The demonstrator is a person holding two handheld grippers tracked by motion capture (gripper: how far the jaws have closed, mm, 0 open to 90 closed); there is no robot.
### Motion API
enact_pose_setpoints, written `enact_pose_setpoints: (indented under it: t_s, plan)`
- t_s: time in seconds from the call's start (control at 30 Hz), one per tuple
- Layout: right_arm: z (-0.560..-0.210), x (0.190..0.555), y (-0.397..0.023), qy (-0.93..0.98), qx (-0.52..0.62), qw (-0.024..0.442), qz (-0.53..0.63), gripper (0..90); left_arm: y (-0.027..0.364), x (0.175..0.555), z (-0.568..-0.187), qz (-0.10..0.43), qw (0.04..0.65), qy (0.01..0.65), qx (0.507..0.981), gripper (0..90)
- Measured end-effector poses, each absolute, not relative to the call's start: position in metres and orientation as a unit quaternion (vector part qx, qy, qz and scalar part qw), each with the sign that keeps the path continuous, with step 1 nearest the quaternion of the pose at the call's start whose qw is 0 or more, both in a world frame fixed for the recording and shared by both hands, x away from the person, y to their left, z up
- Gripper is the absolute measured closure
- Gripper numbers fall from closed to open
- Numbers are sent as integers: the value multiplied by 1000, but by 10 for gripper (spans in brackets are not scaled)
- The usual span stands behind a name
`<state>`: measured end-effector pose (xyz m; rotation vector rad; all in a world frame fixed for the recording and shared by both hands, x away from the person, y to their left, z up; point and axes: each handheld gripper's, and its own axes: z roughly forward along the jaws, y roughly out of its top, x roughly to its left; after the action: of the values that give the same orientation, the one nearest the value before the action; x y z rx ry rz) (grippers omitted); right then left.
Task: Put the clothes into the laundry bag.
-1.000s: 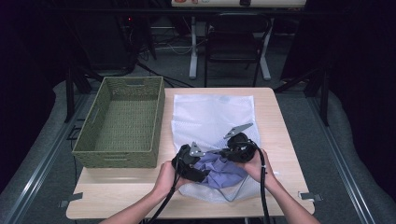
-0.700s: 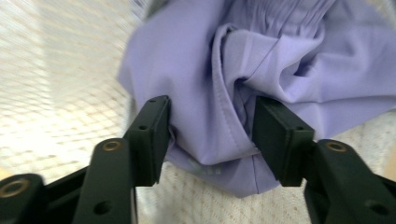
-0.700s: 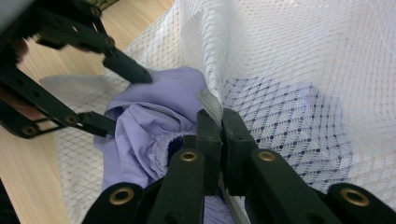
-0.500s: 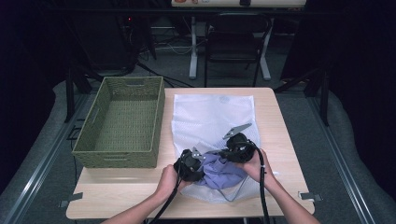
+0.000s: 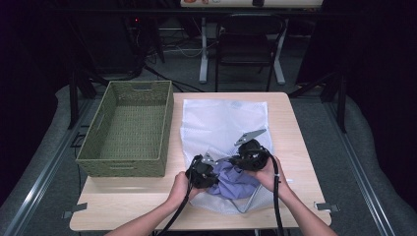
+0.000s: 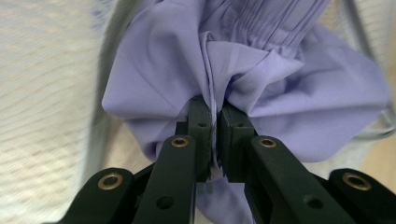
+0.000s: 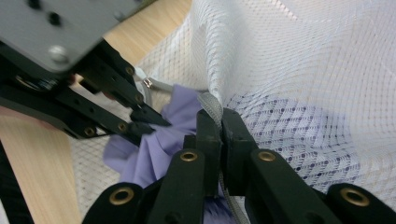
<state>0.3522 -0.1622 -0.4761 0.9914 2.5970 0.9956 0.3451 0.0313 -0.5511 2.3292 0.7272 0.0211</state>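
A lilac garment (image 5: 236, 179), bunched up, sits half inside the open mouth of a white mesh laundry bag (image 5: 221, 123) at the near edge of the wooden table (image 5: 290, 128). Since a second ago my left gripper (image 6: 215, 122) has dropped onto the garment; its jaws have just been closing and now pinch a fold of it. The bag lies flat, its length running away from me, mouth towards me. My right gripper (image 7: 219, 122) is clamped on the bag's rim. My hands sit close together, forearms angled inward. A green woven basket (image 5: 129, 130) stands left of the bag.
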Motion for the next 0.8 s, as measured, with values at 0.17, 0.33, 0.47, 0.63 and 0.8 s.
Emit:
enact_pose_setpoints:
  t_s: [0.17,0.33,0.47,0.63,0.8]
  plan:
    - [-472,350,-163,871,337,96,343,876,20,350,-553,11,355,271,895,849]
    - [-472,350,-165,871,336,94,345,875,22,358,-556,37,354,292,888,814]
    - [-473,349,-165,872,339,95,341,875,27,356,-551,37,354,293,887,697]
    - [-474,349,-167,872,341,94,339,875,34,348,-537,53,350,288,890,449]
    - [-475,351,-167,873,340,94,337,874,38,338,-532,59,340,286,894,310]
